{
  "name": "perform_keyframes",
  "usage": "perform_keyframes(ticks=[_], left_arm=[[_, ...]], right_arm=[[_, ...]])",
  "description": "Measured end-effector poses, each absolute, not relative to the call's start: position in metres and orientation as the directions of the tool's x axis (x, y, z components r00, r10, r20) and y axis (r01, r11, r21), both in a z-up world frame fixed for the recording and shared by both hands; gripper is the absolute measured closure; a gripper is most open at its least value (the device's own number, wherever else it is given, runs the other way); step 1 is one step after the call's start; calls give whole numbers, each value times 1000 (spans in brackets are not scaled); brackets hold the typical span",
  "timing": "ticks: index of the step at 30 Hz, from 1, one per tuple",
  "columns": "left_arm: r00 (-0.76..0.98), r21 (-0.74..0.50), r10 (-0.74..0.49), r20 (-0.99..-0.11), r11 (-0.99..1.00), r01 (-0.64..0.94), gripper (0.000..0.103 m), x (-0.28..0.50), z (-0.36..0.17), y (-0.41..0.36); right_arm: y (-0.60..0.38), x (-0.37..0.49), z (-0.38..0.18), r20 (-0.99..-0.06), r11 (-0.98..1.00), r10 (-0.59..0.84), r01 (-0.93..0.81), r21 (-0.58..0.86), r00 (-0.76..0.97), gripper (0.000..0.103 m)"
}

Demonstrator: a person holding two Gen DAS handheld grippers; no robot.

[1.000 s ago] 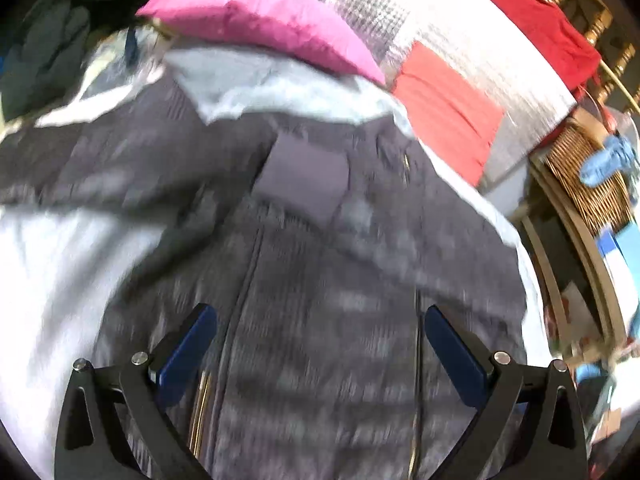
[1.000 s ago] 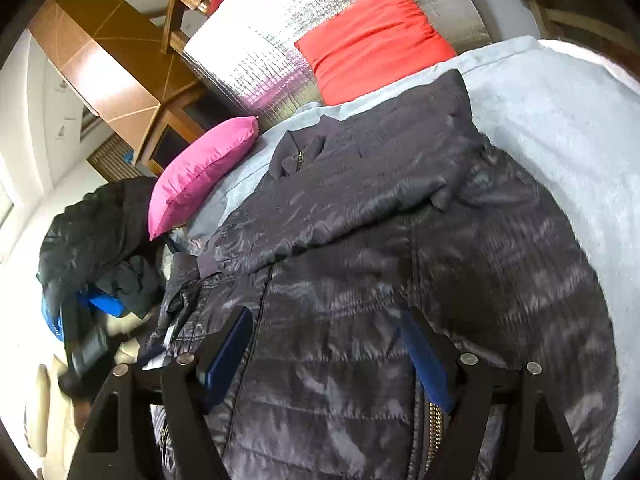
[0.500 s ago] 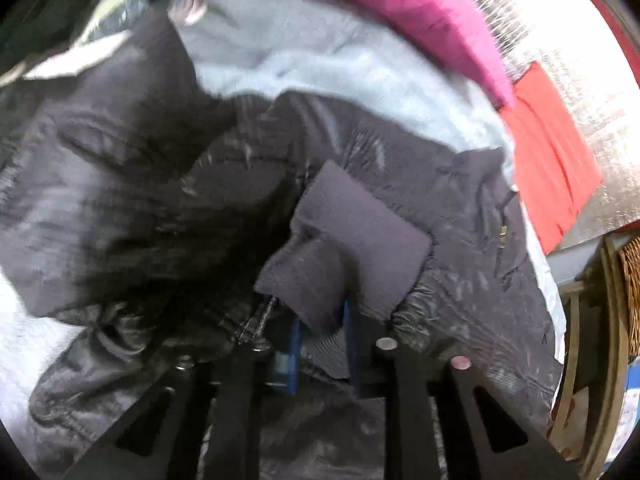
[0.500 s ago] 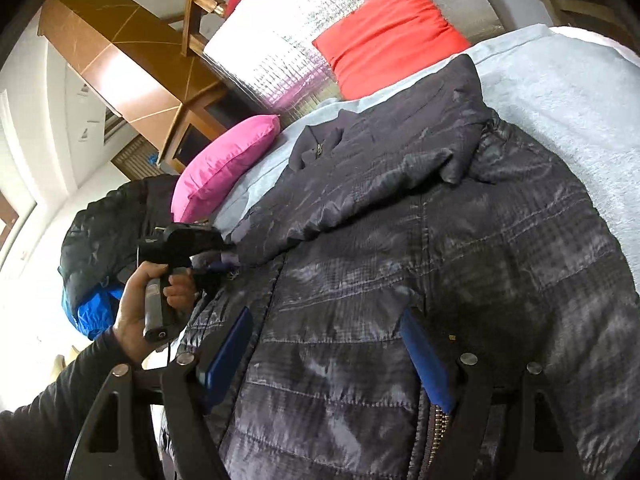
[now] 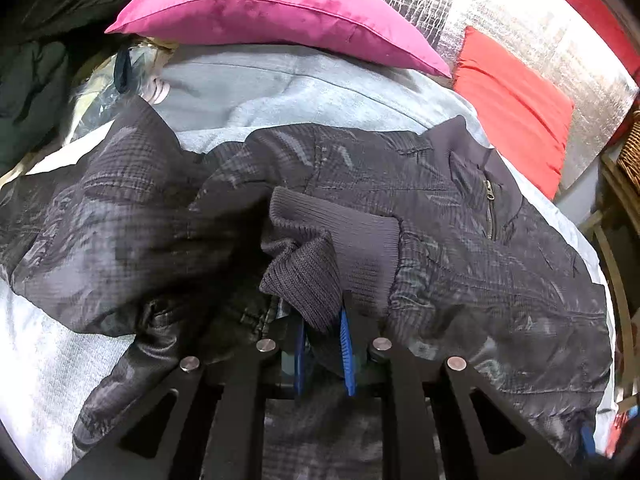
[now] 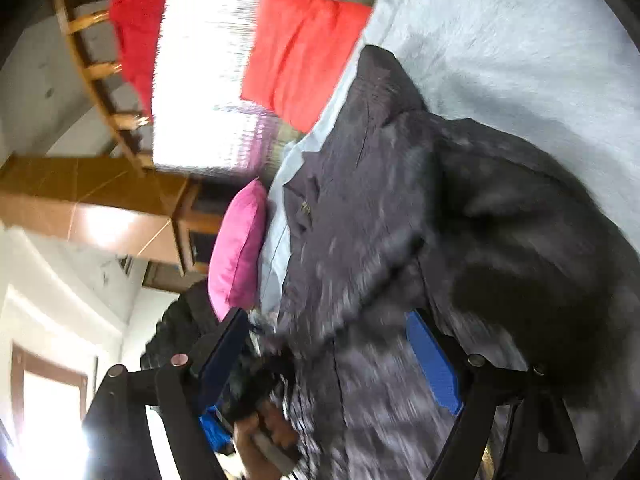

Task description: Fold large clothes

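A dark quilted jacket (image 5: pixel 480 264) lies spread on the light blue bed cover (image 5: pixel 280 88), collar and zip toward the right. My left gripper (image 5: pixel 322 328) is shut on the ribbed knit cuff (image 5: pixel 340 236) of one sleeve, which is bunched over the jacket's front. In the blurred, tilted right wrist view the jacket (image 6: pixel 500 220) fills the right half. My right gripper (image 6: pixel 324 340) hovers over it with its jaws opening, and its blue pads press on nothing. A person's hand (image 6: pixel 260 432) grips the left tool's handle below.
A pink pillow (image 5: pixel 272 4) lies at the head of the bed, with a red cushion (image 5: pixel 516 104) against a silver foil panel (image 5: pixel 500 12). Dark clothes (image 5: pixel 32 80) are heaped at far left. A wicker basket (image 5: pixel 630 148) and wooden furniture stand at right.
My left gripper went from wide open to shut on the sleeve cuff and pushed in toward the collar. The right gripper rolled hard and swung nearer the jacket, blurring its view.
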State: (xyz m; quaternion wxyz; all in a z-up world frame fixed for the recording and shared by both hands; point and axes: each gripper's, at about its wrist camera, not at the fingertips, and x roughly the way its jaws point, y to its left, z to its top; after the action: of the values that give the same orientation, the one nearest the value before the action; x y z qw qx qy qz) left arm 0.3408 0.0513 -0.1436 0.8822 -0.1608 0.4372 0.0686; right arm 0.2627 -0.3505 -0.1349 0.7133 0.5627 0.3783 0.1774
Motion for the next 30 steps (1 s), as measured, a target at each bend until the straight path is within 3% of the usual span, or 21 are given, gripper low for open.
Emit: perform_keyframes(ticks=[3,4,5,6,11,15,18,19,20,23,26,30], left_arm=[[607,-217,-21,-794,943,-252,87,339,-142,50],[606,-218,-24,-795,944,-248,87,339,-143,51],[605,-221,-29,-795,944,-246,86,339,-144,52],[606,-237,-49,-794,943,-235,86,340,-144,53],[607,-177,-32,-794,967,-181,86,338,-154,36],[614,-128,-1,-790,978,-162,81,335,-162,32],[623,-141,-20,-782,979,-145,81,335,-163,34],[626,-149,-27,-780,978,-144,81,335,-164,35],[630,-156,-32,-776,977,-142,80,334,-164,36],[635,-169,-43,-771,976,-138,80,334,-164,37],[639,-177,-48,-768,974,-139,80,333,-165,38],[643,-174,-46,-765,975,-137,79,333,-165,38]], right_arm=[[-348,292,-151,-356,225,674,279,934,648,19],[-352,297,-157,-368,202,647,316,927,668,30],[-356,301,-159,-373,188,621,331,925,689,78],[-360,303,-158,-411,220,594,352,910,691,96],[-364,290,-127,-581,501,417,357,788,699,95],[-364,299,-147,-613,518,497,357,777,614,84],[-372,294,-130,-610,565,524,293,771,595,62],[-372,290,-123,-609,579,536,270,769,585,33],[-373,283,-110,-613,604,538,242,759,578,22],[-377,270,-85,-604,653,524,171,737,601,22],[-393,288,-59,-601,722,408,160,673,687,22],[-400,369,-85,-724,799,343,219,560,599,24]])
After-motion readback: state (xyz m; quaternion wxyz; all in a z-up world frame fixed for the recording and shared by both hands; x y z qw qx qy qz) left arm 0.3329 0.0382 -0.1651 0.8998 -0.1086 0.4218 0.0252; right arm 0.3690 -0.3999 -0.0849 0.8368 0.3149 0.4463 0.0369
